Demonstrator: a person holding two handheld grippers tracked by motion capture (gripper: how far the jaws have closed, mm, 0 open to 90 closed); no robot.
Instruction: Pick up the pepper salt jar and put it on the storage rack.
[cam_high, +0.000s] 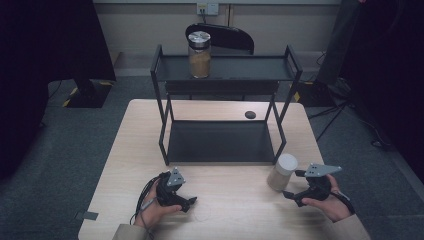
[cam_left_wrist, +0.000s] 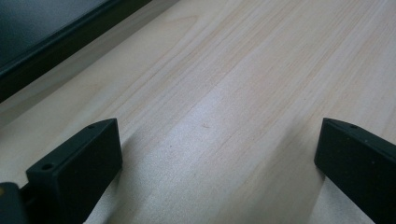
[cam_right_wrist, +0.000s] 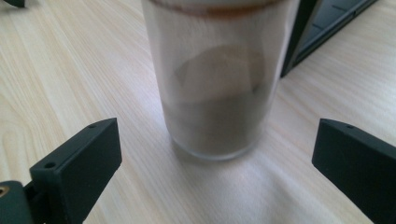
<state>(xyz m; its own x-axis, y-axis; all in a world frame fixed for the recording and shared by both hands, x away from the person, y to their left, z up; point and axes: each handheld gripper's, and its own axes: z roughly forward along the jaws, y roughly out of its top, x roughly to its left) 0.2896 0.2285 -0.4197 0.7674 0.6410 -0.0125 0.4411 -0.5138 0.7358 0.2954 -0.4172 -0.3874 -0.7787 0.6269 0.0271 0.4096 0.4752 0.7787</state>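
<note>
Standing on the pale wooden table (cam_high: 220, 200): a black 2-tier metal rack (cam_high: 223, 110), carrying a steel-lidded glass jar of brown powder (cam_high: 199, 54) on its top shelf. Sitting near the rack's front right leg, a white-lidded clear jar of tan powder (cam_high: 281, 171), just ahead of the right gripper (cam_right_wrist: 212, 186), jaws spreading wide either side without touching. Resting low over bare wood, the left gripper (cam_left_wrist: 212, 182), jaws likewise gaping, gripping nothing.

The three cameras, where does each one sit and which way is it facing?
High view: above the person's side, looking forward and down at the table, black shelf rack, both hands and grippers.
Left gripper view: rides the left gripper, looking along its spread jaws over bare wood.
Right gripper view: rides the right gripper, facing the white-lidded jar.
Shared: that jar and rack.
</note>
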